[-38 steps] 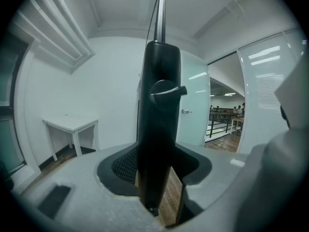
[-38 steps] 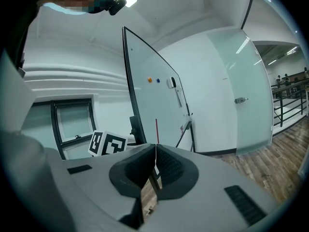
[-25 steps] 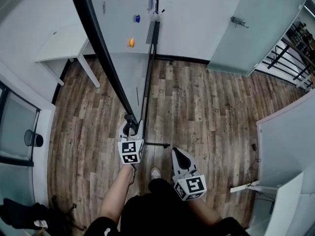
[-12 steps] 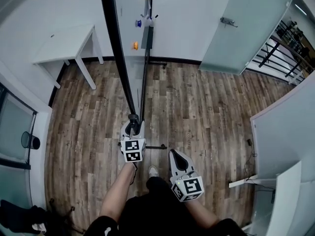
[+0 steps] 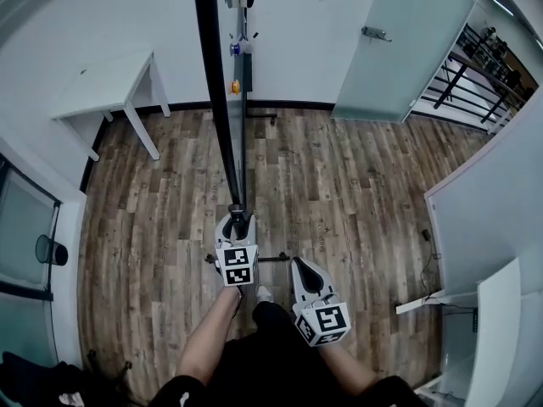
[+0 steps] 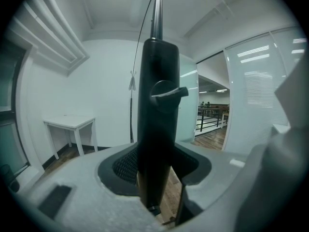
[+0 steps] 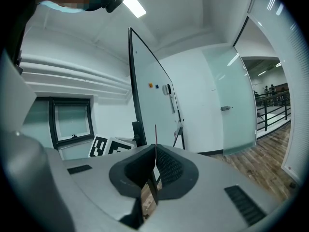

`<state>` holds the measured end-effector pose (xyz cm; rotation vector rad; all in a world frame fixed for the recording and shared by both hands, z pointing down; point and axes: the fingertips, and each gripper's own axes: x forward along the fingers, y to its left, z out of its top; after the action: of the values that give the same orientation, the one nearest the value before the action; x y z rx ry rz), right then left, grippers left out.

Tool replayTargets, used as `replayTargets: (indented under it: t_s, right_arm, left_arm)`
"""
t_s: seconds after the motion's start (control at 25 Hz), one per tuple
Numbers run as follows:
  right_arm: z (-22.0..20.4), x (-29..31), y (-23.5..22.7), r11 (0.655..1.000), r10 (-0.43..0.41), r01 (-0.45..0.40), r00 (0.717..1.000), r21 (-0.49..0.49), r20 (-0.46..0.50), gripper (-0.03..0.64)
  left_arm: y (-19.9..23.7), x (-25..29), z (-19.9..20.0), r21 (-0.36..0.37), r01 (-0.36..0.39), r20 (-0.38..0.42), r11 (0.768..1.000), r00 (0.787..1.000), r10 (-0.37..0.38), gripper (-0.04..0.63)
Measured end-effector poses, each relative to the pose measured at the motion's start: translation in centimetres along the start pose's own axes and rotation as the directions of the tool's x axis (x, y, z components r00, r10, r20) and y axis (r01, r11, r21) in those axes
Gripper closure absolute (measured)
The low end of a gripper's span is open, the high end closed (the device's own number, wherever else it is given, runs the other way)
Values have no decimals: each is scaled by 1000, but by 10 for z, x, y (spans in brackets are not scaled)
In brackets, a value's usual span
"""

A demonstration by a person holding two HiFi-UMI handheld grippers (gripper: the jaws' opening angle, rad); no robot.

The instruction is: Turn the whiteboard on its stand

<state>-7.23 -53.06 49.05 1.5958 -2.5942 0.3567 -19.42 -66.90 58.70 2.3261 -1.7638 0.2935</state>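
The whiteboard (image 5: 219,100) shows almost edge-on in the head view, its black top rail running straight away from me. My left gripper (image 5: 237,224) is shut on the black upright frame (image 6: 157,129) at the board's near end; a locking knob (image 6: 166,93) sits on that frame above the jaws. To its right, my right gripper (image 5: 305,270) hangs clear of the board with its jaws shut and nothing between them. The right gripper view shows the white board face (image 7: 152,110) to the left, with small magnets on it.
A white table (image 5: 102,87) stands against the wall at the left, a frosted glass door (image 5: 399,41) and a railing (image 5: 475,66) at the back right. A white partition (image 5: 492,227) is at the right. The stand's foot bar (image 5: 271,259) lies on the wood floor by my feet.
The board's top rail has swung from slanting up-left to pointing nearly straight ahead. Both grippers and the person have shifted sideways with it; the left grip is unchanged.
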Motion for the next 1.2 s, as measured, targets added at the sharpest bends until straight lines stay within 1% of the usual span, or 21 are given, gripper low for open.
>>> replayTargets:
  t_s: [0.16, 0.52, 0.68, 0.84, 1.0, 1.2]
  right_arm:
    - [-4, -17, 8, 1000, -20, 20, 1000, 5, 5, 603]
    - [-27, -71, 21, 998, -64, 64, 998, -14, 7, 603]
    - [-29, -104, 32, 996, -94, 94, 995, -8, 23, 603]
    - [-27, -140, 47, 992, -129, 129, 990, 9, 59, 603]
    - [-28, -175, 62, 987, -160, 159, 986, 19, 54, 603]
    - [-34, -208, 66, 983, -185, 184, 982, 24, 39, 603]
  left_arm:
    - [-8, -16, -3, 3, 6, -6, 1000, 1000, -6, 403]
    - [-39, -59, -20, 7, 11, 12, 1000, 1000, -11, 403]
    - [-53, -79, -28, 9, 9, 7, 1000, 1000, -9, 403]
    - [-59, -91, -34, 6, -1, 15, 1000, 1000, 1, 403]
    - [-64, -99, -40, -8, 0, -22, 1000, 1000, 0, 403]
    - [-71, -107, -38, -3, -3, -31, 1000, 1000, 3, 403]
